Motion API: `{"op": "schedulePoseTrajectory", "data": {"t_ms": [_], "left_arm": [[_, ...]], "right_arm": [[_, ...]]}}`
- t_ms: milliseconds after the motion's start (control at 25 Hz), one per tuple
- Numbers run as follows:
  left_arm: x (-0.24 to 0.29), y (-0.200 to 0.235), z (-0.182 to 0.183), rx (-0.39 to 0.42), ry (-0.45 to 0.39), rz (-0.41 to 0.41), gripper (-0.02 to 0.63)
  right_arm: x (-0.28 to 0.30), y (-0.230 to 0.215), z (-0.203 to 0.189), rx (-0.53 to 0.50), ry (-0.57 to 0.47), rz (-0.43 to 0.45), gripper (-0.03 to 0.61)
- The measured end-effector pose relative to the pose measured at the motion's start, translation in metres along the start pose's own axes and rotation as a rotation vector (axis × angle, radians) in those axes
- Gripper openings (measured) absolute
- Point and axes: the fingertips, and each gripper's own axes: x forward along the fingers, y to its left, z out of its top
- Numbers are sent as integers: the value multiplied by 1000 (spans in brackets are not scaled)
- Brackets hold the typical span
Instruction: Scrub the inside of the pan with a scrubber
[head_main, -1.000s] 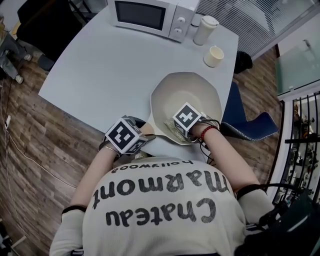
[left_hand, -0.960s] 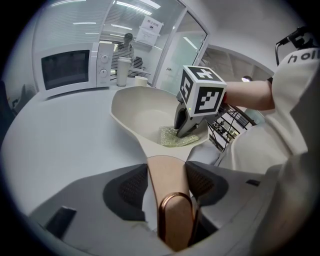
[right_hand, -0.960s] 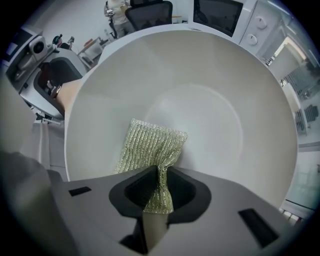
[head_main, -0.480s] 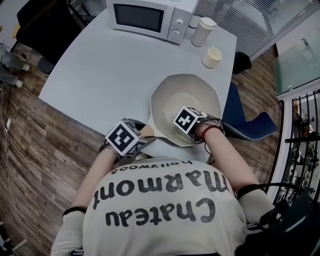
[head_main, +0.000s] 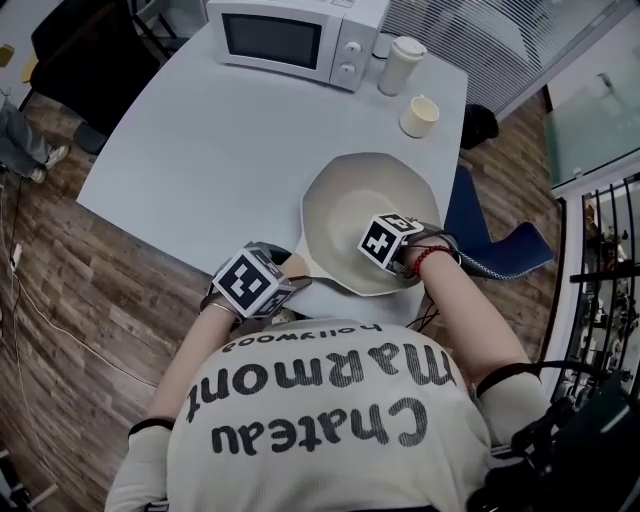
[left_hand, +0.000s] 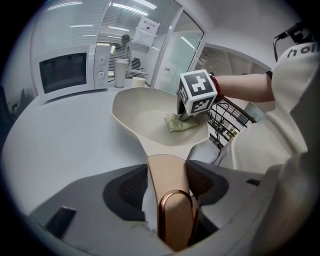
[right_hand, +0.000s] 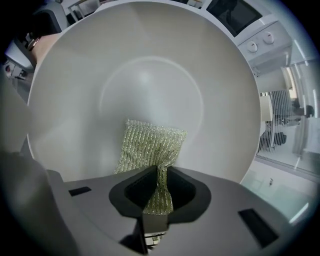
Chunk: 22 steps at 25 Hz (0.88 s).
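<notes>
Left gripper (left_hand: 168, 186) is clamped on the pan's wooden handle (left_hand: 166, 162) at the near edge of the table (head_main: 200, 140), jaws pressed to both its sides. Right gripper (right_hand: 159, 182) pinches a bunched corner of the mesh scrubber (right_hand: 150, 145). The rest of it lies spread against the inside of the cream pan (head_main: 350, 200), near-right part.

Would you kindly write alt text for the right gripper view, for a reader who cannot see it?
The right claw is shut on one edge of a greenish-gold mesh scrubber, which spreads against the inside of a cream pan. A white microwave shows past the pan's rim, upper right.
</notes>
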Motion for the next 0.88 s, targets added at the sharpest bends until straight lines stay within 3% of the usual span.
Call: {"op": "schedulePoseTrajectory", "data": {"t_ms": [560, 880], "left_arm": [[-1, -1, 1, -18, -8, -5, 253], [-1, -3, 0, -28, -11, 2, 253]], "right_arm": [[-24, -71, -20, -10, 33, -216, 67], [-40, -90, -22, 43, -11, -231, 67]]}}
